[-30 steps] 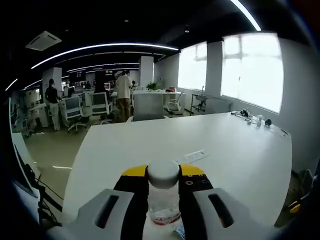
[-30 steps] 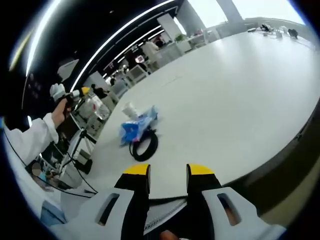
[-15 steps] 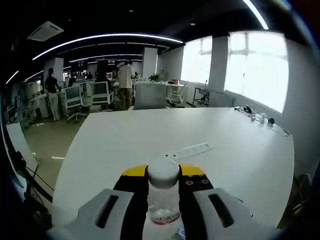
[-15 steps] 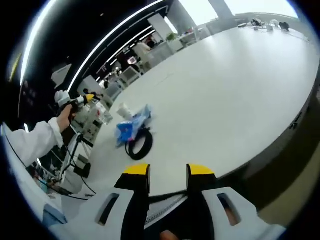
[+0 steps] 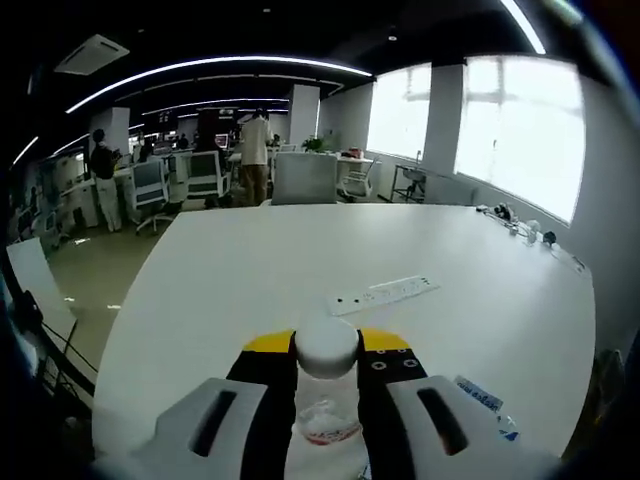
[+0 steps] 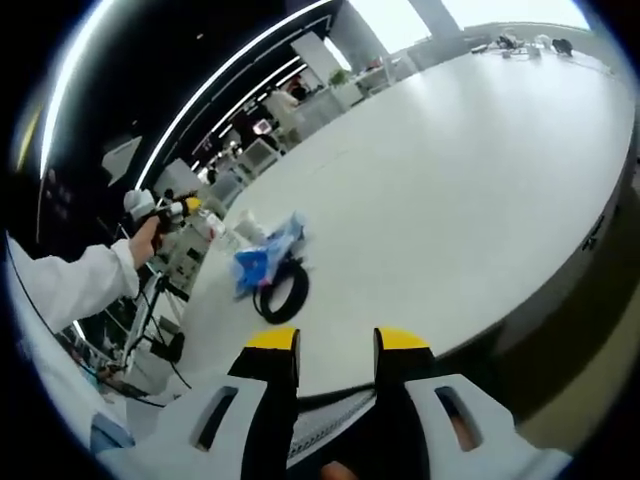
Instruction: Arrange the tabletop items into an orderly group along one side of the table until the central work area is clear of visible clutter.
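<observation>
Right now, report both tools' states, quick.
Left tool: shut on the clear bottle with a white cap.
Right tool: open, holding nothing, above the white table.

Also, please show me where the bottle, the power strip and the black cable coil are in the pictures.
bottle (image 5: 326,345), left gripper view, on its white cap
power strip (image 5: 385,295), left gripper view, on the middle of its white top face
black cable coil (image 6: 281,296), right gripper view, on the ring's near side

Bottle (image 5: 326,400) base cut off by edge; blue packet (image 6: 262,257) blurred.
</observation>
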The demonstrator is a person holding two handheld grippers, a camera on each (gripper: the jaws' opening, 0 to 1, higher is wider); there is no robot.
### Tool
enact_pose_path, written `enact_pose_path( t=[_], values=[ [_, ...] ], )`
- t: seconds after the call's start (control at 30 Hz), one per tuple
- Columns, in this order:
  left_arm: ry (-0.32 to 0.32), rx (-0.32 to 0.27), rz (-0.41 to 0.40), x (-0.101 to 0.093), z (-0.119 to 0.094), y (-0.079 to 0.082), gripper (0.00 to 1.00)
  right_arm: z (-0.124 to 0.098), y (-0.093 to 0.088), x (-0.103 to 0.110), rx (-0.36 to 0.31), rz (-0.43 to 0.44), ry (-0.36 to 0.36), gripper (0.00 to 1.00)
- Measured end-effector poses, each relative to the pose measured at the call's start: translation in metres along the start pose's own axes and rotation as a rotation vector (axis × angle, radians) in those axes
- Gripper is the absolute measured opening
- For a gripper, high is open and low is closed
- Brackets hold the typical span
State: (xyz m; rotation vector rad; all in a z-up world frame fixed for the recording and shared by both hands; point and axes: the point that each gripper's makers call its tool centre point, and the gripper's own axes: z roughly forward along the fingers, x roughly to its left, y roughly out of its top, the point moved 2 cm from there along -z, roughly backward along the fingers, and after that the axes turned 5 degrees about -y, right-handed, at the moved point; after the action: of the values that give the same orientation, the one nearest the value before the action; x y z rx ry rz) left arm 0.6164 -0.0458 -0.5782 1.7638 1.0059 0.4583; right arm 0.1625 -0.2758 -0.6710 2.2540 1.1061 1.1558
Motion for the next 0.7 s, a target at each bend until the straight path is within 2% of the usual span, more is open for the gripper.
enact_pose_path(
  t=[0.7],
  values=[
    [-0.001,0.026,0.028,-0.007,0.014,-0.017,0.20,0.003,-0.008,-0.002,0.018,0.003,-0.007,0.27]
  ],
)
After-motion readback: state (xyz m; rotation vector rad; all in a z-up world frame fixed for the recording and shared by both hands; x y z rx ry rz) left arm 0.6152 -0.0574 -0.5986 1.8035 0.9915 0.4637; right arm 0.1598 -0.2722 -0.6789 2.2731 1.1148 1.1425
